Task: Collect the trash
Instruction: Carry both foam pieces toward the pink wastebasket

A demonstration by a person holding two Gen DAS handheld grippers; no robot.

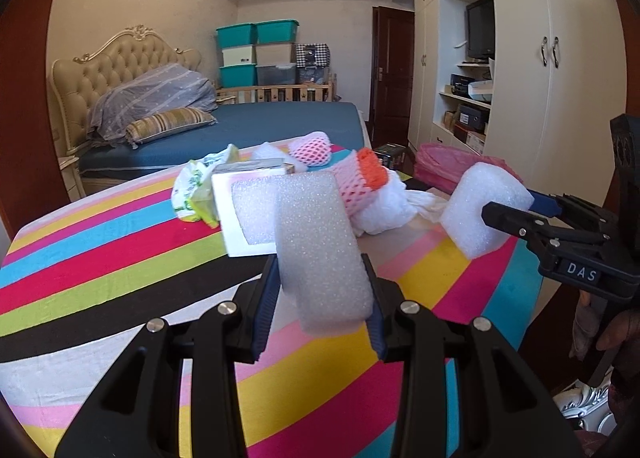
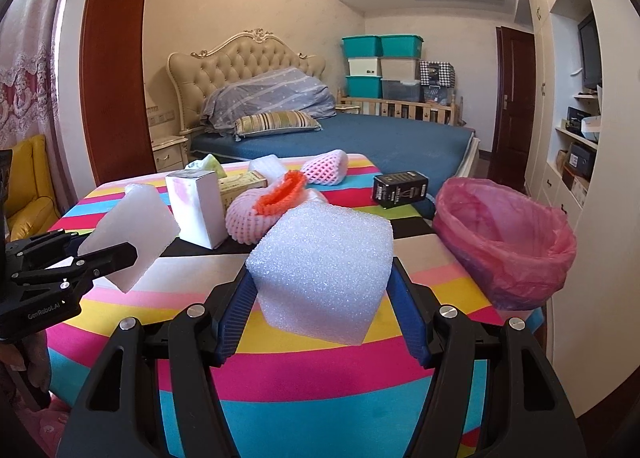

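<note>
Left gripper (image 1: 324, 290) clamps flat white foam slab (image 1: 320, 246) between blue pads, above striped tablecloth (image 1: 100, 258). Right gripper (image 2: 320, 290) clamps chunky white foam cube (image 2: 324, 262), also above table. Pink-lined trash bin (image 2: 508, 242) stands at table's right edge; inside shows only pink liner, bottom hidden. Remaining trash on table: white carton (image 2: 198, 208), pink foam fruit nets (image 2: 256, 214), crumpled green-white wrapper (image 1: 196, 186), black box (image 2: 400, 183) near far edge.
</note>
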